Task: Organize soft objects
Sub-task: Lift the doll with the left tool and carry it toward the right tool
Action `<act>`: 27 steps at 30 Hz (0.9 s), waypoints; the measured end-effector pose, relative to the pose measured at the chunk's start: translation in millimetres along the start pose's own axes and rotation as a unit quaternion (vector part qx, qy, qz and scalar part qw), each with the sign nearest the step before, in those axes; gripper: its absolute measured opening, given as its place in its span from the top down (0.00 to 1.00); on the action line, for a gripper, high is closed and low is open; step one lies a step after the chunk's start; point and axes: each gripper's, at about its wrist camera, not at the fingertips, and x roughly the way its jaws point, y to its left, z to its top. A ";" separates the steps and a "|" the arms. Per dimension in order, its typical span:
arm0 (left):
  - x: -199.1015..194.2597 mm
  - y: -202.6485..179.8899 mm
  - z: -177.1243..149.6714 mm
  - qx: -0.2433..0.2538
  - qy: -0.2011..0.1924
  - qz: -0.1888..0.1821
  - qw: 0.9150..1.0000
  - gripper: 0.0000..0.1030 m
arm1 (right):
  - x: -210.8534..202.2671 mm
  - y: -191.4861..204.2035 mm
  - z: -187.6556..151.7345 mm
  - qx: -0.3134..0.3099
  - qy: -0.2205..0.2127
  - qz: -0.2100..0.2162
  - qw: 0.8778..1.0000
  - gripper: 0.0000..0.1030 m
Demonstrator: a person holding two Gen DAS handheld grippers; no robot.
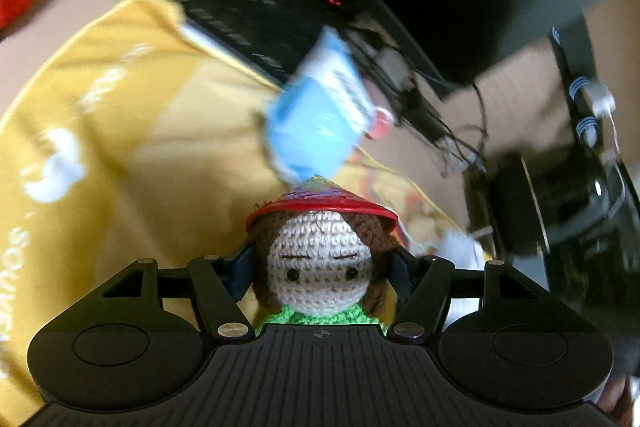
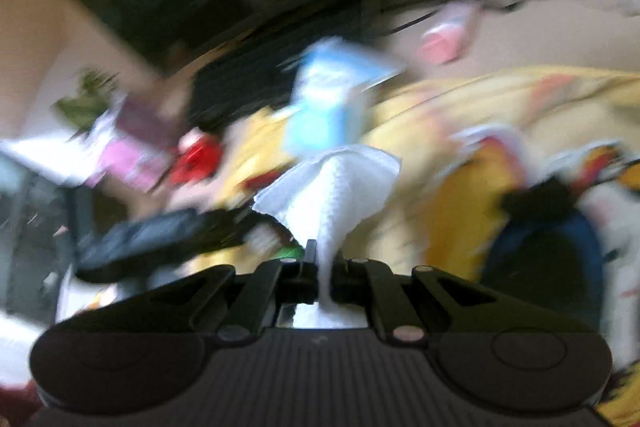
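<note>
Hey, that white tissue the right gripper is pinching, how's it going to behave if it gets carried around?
The white tissue is probably very floppy: it fans out loosely above the shut right gripper. It looks thin and light, so it may flutter in motion. Pinched into a narrow waist, it could tear if tugged.

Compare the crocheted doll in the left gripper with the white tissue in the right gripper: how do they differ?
The crocheted doll is rounded and many-coloured; the white tissue is thin, plain and crumpled. The doll fills the left gripper with its jaws apart; the tissue is pinched in the nearly closed right gripper, fanning out beyond. Both are soft and held.
</note>
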 end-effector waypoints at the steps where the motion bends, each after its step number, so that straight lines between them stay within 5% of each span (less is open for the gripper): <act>1: -0.2 6.1 3.9 -0.012 -0.002 0.000 1.000 0.32 | 11.2 8.0 -3.9 -0.013 0.015 0.013 1.000 0.95; 9: -43.1 21.6 -6.0 -0.016 -0.019 0.029 0.999 0.23 | 35.4 1.8 -13.7 -0.010 0.058 -0.016 0.998 0.93; 13: -13.2 22.2 14.0 -0.005 -0.011 0.051 0.999 0.17 | 34.7 -12.3 -17.6 0.004 0.061 -0.049 0.997 0.93; 16: -1.2 12.3 24.7 0.055 0.001 0.103 0.993 0.10 | 41.3 -14.9 -20.4 0.014 0.067 -0.056 0.996 0.93; 20: 0.2 2.1 29.4 0.097 0.028 0.138 0.985 0.10 | 49.0 3.0 -22.4 -0.002 0.069 -0.010 0.998 0.93; 23: -14.6 -4.9 28.2 0.088 0.025 0.131 0.987 0.10 | 51.5 17.9 -23.7 -0.022 0.068 0.037 0.997 0.93; 27: -25.1 -11.9 27.2 0.060 0.023 0.118 0.991 0.09 | 66.0 19.9 -30.8 -0.038 0.102 0.020 0.994 0.93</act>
